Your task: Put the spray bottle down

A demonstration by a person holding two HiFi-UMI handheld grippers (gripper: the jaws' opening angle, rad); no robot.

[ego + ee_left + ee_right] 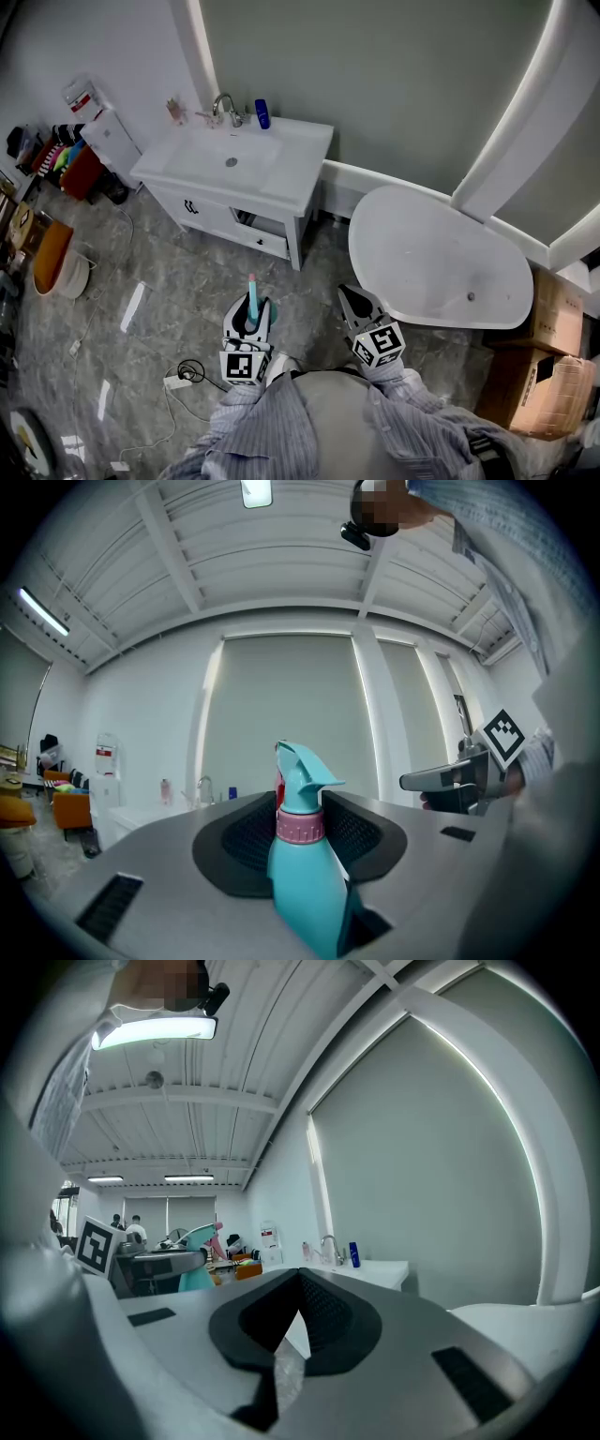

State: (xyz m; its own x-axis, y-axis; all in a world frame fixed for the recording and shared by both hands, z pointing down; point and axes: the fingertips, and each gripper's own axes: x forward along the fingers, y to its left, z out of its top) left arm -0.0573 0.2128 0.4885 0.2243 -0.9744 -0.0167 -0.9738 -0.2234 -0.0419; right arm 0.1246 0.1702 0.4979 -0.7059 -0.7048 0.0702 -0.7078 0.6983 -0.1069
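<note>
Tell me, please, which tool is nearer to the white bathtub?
Right. The right tool hangs just left of the bathtub; the left tool, shut on the spray bottle, is farther left, over the floor.

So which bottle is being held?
The teal spray bottle with the pink collar, gripped in the left gripper. The blue bottle just stands on the sink by the tap.
</note>
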